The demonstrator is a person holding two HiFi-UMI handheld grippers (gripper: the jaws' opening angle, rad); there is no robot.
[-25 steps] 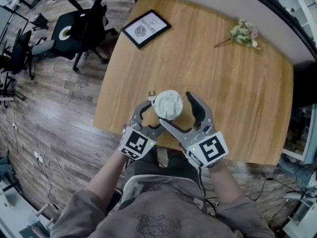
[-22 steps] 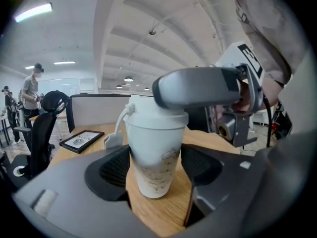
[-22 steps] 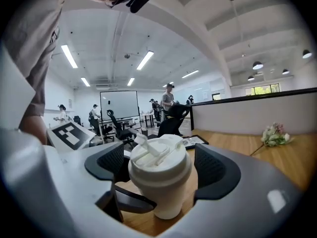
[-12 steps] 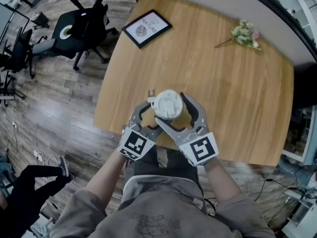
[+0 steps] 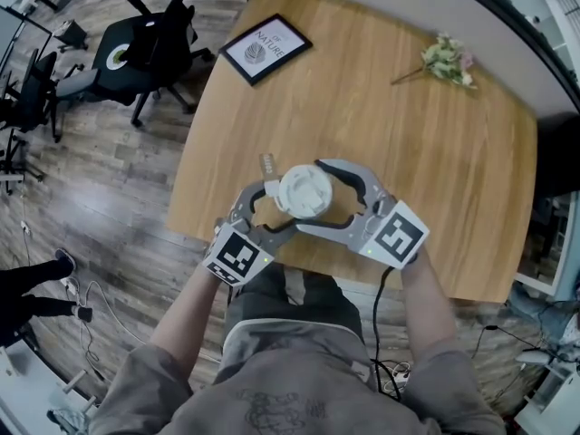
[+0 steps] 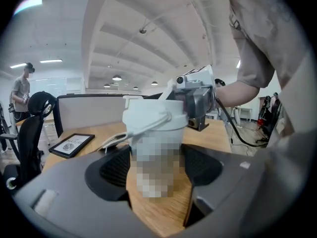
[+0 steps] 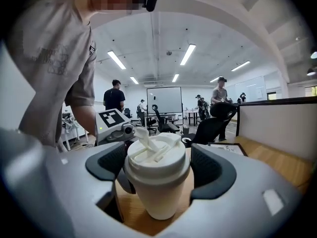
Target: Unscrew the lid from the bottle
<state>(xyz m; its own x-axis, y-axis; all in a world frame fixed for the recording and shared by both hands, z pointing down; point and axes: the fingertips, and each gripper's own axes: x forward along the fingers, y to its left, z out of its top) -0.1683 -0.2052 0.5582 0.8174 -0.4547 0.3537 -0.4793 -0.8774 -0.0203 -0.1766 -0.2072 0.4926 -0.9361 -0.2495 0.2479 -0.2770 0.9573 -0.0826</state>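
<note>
Left hand-held gripper (image 6: 156, 170) clenched on bottle (image 6: 154, 155) body; bottle upright near front edge of bench (image 5: 408, 152). Hold rigid, no roll. Right hand-held gripper (image 7: 158, 168) clamped round white lid (image 7: 157, 152): twist about the bottle's axis, pads level on rim.

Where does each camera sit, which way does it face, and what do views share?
Head view: on the head, steeply down at table; left gripper, right gripper, forearms, torso show.
Left gripper view: along its jaws at bottle; right arm behind.
Right gripper view: along its jaws at lid; shirt at left.
Shared: the bottle.
</note>
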